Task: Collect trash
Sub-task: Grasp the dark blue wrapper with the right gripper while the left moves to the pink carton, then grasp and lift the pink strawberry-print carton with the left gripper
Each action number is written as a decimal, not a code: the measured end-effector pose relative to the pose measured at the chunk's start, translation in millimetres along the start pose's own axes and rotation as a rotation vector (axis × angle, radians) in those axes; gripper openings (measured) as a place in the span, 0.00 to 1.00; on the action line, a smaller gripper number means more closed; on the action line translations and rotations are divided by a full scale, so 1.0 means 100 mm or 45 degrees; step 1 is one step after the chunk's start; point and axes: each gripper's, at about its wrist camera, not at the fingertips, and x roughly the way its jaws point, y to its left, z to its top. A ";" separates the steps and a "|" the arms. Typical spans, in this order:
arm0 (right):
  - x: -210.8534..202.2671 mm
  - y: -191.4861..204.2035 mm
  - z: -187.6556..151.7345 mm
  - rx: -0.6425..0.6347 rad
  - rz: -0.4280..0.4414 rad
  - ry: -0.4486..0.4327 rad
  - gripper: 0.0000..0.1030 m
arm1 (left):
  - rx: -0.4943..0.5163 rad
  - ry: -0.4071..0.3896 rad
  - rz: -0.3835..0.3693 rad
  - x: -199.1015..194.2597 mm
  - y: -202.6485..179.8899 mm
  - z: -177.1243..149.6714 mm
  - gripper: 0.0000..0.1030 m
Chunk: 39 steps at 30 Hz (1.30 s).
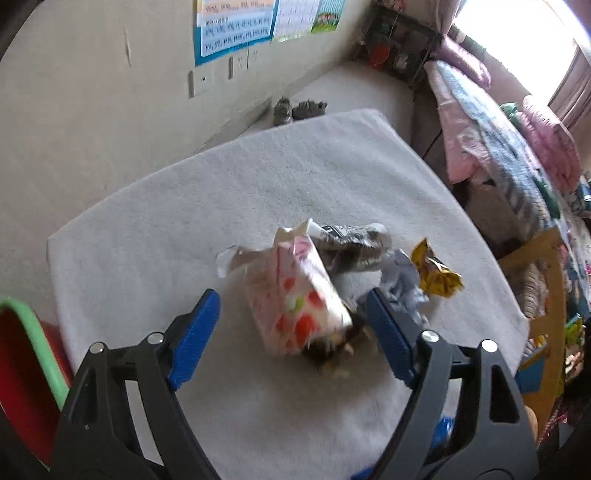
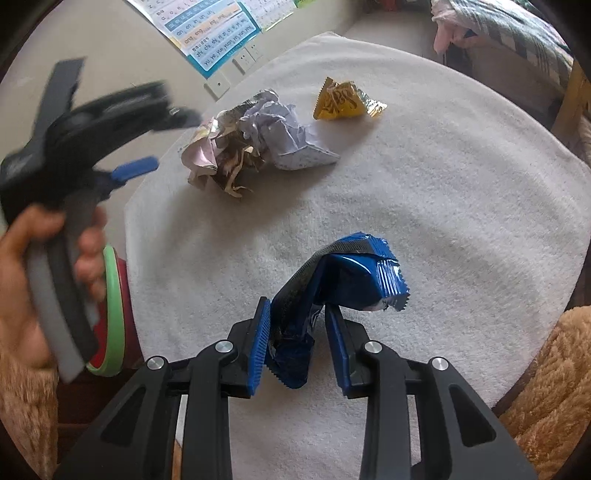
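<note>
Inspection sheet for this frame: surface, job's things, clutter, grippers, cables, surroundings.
Surface: white fleecy cloth covering the table.
Job's things: blue wrapper; yellow wrapper; crumpled paper; pink strawberry carton, blurred; red bin with green rim at the table's edge.
Clutter: nothing seen beyond the trash.
Grippers: right gripper closed on the blue wrapper; left gripper open around the carton.
Cables: nothing seen.
Surroundings: wall posters, shoes, bedding.

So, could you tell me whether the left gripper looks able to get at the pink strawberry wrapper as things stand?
Probably yes. The left gripper is open, its fingers on either side of the pink strawberry wrapper, with nothing between them. Other crumpled trash lies close behind and might get caught too.
</note>
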 end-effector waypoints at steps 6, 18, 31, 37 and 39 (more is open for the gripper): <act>0.00 -0.04 0.03 0.014 -0.003 -0.015 0.30 | -0.005 0.116 -0.018 0.18 0.03 -0.04 0.36; 0.09 0.06 -0.02 -0.055 -0.021 0.050 0.37 | 0.037 0.141 -0.082 -0.40 0.49 -0.99 0.34; 0.08 0.03 0.05 0.026 -0.074 -0.011 0.65 | -0.028 0.108 -0.033 -0.44 0.64 -1.28 0.60; 0.21 0.10 0.08 -0.018 -0.081 -0.037 0.59 | -0.073 0.102 -0.034 -0.46 0.73 -1.26 0.65; 0.23 0.09 0.08 -0.007 -0.048 -0.050 0.51 | -0.082 0.109 -0.022 -0.44 0.76 -1.27 0.65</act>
